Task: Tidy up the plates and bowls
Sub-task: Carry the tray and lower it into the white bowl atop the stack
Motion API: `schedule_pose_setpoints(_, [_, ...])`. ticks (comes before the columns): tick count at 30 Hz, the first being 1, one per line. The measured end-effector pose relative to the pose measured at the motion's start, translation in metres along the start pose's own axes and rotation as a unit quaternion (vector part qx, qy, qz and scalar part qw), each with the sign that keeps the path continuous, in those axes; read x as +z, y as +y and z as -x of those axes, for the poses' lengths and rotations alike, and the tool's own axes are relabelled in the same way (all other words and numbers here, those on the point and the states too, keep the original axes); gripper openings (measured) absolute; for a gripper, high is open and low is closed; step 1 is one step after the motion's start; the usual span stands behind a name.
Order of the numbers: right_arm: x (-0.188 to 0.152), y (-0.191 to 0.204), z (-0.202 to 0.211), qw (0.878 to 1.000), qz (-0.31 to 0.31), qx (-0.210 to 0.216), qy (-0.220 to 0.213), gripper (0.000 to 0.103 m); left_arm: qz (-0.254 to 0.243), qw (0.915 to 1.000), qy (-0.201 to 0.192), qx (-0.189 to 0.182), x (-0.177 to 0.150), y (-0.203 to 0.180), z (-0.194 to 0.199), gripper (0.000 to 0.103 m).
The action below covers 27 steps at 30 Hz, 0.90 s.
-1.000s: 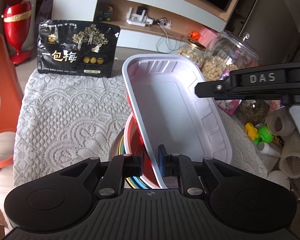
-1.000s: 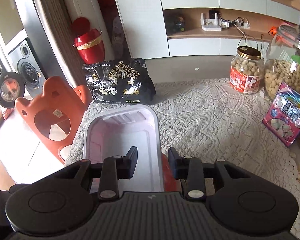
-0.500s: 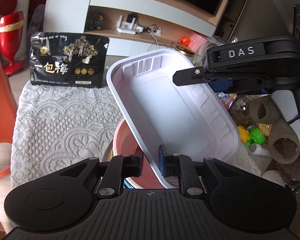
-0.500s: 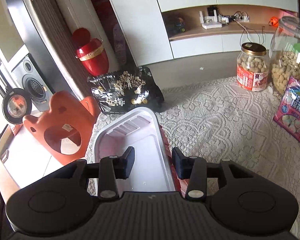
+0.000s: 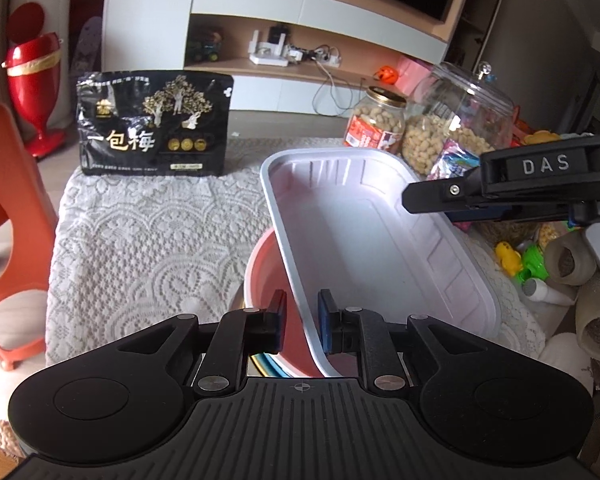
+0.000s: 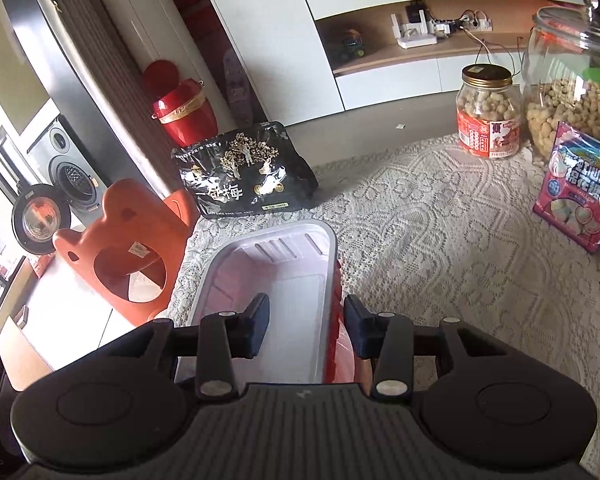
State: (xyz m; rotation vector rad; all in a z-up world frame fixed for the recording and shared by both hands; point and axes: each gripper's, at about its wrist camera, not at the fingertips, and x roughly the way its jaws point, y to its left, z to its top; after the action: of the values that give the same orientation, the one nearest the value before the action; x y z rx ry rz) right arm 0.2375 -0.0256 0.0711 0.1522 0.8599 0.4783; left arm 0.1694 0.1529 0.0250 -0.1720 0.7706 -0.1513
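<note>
A white rectangular plastic tray [image 5: 372,240] lies on a pink-red bowl [image 5: 266,276], which tops a stack of coloured bowls on the lace cloth. My left gripper [image 5: 302,326] straddles the tray's near rim with a small gap on each side, so it is open. My right gripper [image 6: 306,330] is open, its fingers either side of the tray's right wall [image 6: 328,300] and the red bowl [image 6: 342,356]; it shows from the side in the left wrist view [image 5: 500,188]. The tray also shows in the right wrist view [image 6: 276,292].
A black snack bag [image 5: 154,124] stands at the far edge of the lace-covered table [image 5: 140,240]. A small nut jar [image 5: 376,122], a large glass jar [image 5: 460,120] and a pink sweets packet [image 6: 580,196] stand at the right. An orange stool [image 6: 116,256] is beside the table.
The left gripper let go of the tray rim and its fingers parted. The tray dropped from a steep tilt to lie flatter on the bowl. The right gripper opened wider.
</note>
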Motion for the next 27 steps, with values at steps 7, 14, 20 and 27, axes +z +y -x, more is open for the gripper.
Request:
schedule_pose_setpoints(7, [-0.016, 0.006, -0.003, 0.999, 0.023, -0.012, 0.023, 0.042, 0.001, 0.9999, 0.012, -0.007, 0.000, 0.000, 0.000, 0.018])
schedule_pose_setpoints(14, [-0.027, 0.010, 0.008, 0.997, 0.051, -0.054, 0.012, 0.042, -0.005, 0.9997, 0.025, -0.002, -0.001, 0.001, 0.006, 0.018])
schedule_pose_setpoints(20, [-0.033, 0.006, 0.018, 0.996, 0.069, -0.064, 0.012, 0.043, -0.002, 0.9996, 0.026, 0.004, 0.000, 0.003, 0.012, 0.028])
schedule_pose_setpoints(27, [-0.038, 0.004, 0.008, 0.996, 0.061, -0.059, 0.018, 0.045, -0.025, 0.9996, -0.010, -0.012, 0.002, -0.005, 0.023, 0.024])
